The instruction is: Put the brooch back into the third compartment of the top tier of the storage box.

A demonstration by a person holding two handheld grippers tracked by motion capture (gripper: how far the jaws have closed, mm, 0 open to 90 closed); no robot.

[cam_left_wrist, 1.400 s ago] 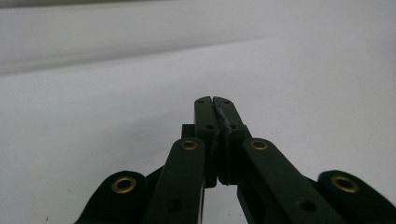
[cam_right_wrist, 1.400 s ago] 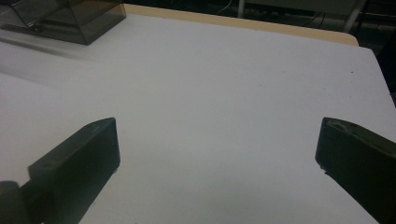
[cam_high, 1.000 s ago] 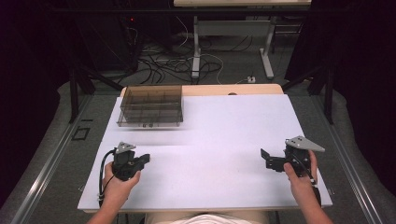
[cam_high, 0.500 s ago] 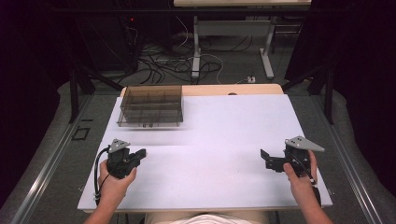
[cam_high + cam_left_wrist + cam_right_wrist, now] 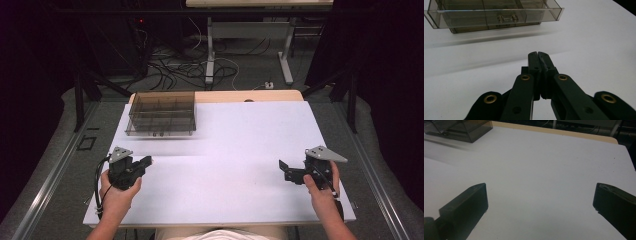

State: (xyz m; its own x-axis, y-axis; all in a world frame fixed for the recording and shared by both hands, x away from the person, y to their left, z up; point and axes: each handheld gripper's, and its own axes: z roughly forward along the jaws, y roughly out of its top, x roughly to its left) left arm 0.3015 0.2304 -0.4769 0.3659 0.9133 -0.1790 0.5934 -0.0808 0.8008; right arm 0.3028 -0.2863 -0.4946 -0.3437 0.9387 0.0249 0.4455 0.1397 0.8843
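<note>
A compartmented drawer box (image 5: 161,113) stood on the bench (image 5: 240,135) toward its far left, its drawer handle (image 5: 507,18) facing the person. The left claw (image 5: 146,161) sat at the bench's near left, in front of the box and well apart from it. The right claw (image 5: 283,170) sat at the near right, far across from the left one. Cables (image 5: 185,65) lay on the floor behind the bench.
</note>
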